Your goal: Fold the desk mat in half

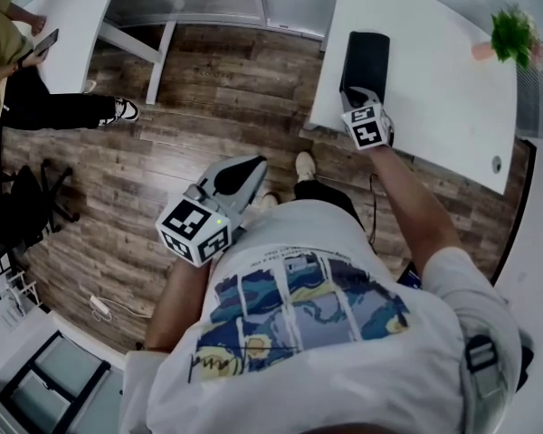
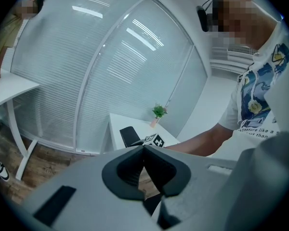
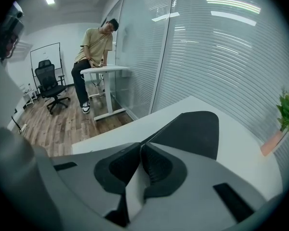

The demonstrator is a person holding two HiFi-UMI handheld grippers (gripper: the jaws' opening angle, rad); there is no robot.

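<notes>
The black desk mat (image 1: 366, 57) lies on the white desk (image 1: 434, 98), near its left edge. My right gripper (image 1: 363, 94) is at the mat's near end, and in the right gripper view (image 3: 141, 146) its jaws are shut on the mat's lifted near corner, with the rest of the mat (image 3: 192, 131) stretching away beyond them. My left gripper (image 1: 255, 164) hangs off the desk over the wooden floor, by the person's waist. Its jaws (image 2: 144, 148) are shut with nothing between them. From there the mat (image 2: 129, 135) shows far off on the desk.
A small potted plant (image 1: 514, 34) stands at the desk's far right. A second white desk (image 1: 72, 25) stands at the left, with a person (image 1: 4, 52) beside it. A black office chair (image 1: 27, 206) and a power strip (image 1: 100, 306) are on the floor. Blinds behind glass (image 3: 216, 57) run behind the desks.
</notes>
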